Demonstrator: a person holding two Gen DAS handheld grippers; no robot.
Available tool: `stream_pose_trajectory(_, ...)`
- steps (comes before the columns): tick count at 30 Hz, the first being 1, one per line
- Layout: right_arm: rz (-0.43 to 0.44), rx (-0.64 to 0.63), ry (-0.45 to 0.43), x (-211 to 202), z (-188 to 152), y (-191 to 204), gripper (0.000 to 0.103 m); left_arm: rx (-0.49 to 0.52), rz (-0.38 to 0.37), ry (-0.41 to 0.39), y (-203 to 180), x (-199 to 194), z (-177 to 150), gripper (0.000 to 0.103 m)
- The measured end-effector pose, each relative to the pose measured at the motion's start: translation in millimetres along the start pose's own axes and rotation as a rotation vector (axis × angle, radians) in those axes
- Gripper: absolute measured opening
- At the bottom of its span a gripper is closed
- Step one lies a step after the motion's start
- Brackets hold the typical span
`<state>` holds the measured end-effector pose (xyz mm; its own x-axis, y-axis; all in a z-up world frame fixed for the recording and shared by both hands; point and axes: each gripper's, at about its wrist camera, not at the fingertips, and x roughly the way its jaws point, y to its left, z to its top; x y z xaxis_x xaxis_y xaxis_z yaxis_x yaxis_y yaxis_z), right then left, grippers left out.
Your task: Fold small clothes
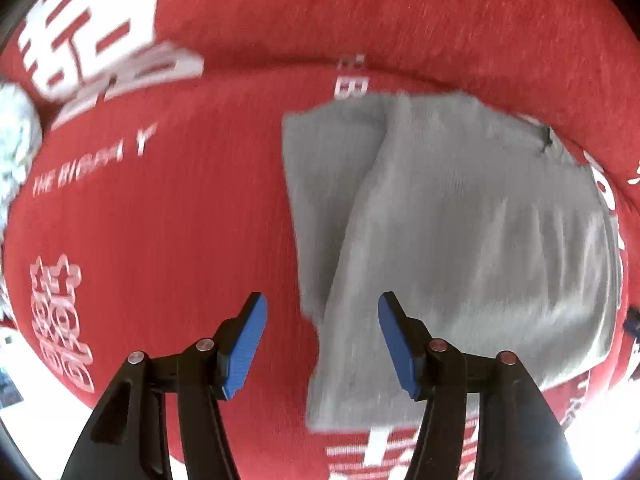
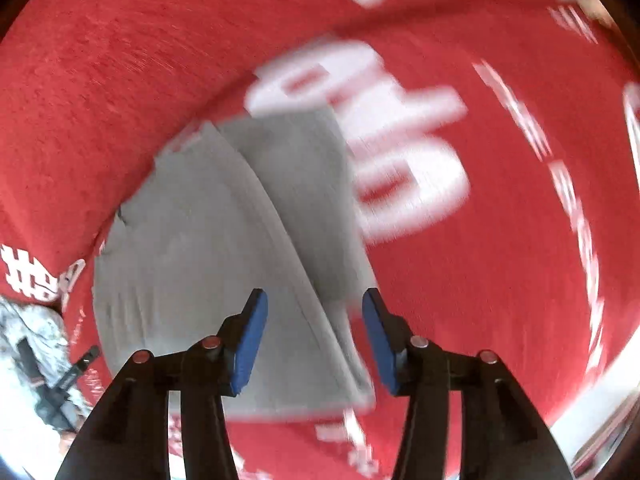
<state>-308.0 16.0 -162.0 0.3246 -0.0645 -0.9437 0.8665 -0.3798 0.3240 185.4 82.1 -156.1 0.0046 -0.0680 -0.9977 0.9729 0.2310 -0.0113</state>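
Note:
A small grey garment [image 1: 460, 240] lies folded on a red cloth [image 1: 180, 220] printed with white characters. In the left wrist view my left gripper [image 1: 322, 344] hangs above the garment's left edge, blue pads apart, nothing between them. In the right wrist view the same grey garment [image 2: 208, 248] shows a fold line running diagonally down to the gripper. My right gripper [image 2: 314, 340] is above its near corner with jaws apart and the pads clear of the fabric. Both views are motion-blurred.
The red cloth [image 2: 500, 260] covers nearly the whole surface. A pale crumpled cloth [image 1: 16, 148] lies at the left edge. A light patterned item with a dark strap [image 2: 36, 360] sits at lower left of the right wrist view. Bright white surface [image 1: 32, 360] shows beyond the cloth's near edge.

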Motion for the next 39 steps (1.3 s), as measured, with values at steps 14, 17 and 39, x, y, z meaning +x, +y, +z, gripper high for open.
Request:
stream_pose_trajectory(14, -0.113, 0.032, -0.028, 31, -25, 2, 0.014, -0.087, 0.009, 0.051, 5, 16, -44, 0.060)
stream_pose_trajectory(17, -0.112, 0.057, -0.009, 40, -27, -12, 0.015, -0.060, 0.041, 0.053, 5, 25, -51, 0.062)
stream_pose_trajectory(39, -0.045, -0.212, -0.084, 21, 35, 97, 0.015, 0.014, -0.142, -0.071, -34, -4, 38, 0.038)
